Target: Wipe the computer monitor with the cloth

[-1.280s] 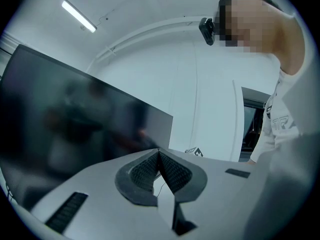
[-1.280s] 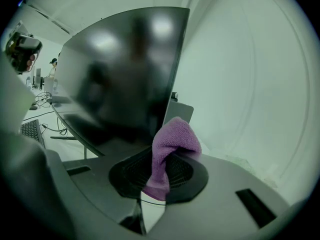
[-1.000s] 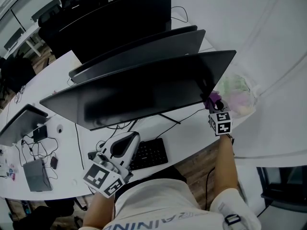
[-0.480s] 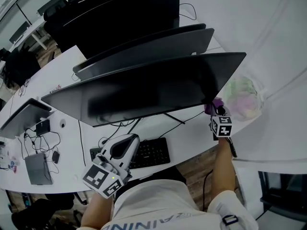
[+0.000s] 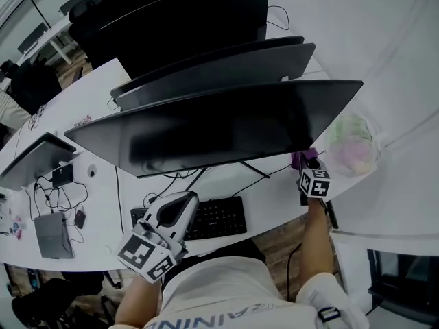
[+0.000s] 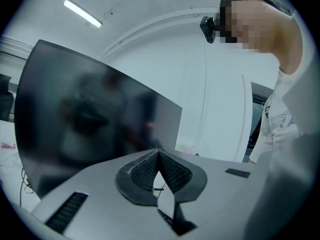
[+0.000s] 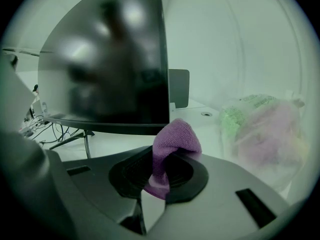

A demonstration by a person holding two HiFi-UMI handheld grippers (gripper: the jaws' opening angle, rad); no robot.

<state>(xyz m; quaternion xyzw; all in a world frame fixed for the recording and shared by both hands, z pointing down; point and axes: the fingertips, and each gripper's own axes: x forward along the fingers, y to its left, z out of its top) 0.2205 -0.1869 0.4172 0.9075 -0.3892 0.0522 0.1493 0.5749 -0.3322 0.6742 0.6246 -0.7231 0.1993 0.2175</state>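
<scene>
The monitor (image 5: 206,132) stands on the tabletop (image 5: 271,187). The purple cloth (image 7: 172,146) is pinched in the right tool (image 7: 159,171) at the screen's lower right corner. The left tool (image 6: 159,156) is held closed and empty. Most wiping is judged undone.

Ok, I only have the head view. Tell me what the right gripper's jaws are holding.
Observer: The right gripper is shut on a bunched purple cloth.
Operator: Now give me the left one.
Observer: The left gripper has its jaws together with nothing between them.
Operator: Say where the cloth sits against the screen.
Observer: In the right gripper view its top lies just under the lower right corner of the monitor; I cannot tell if they touch.
</scene>
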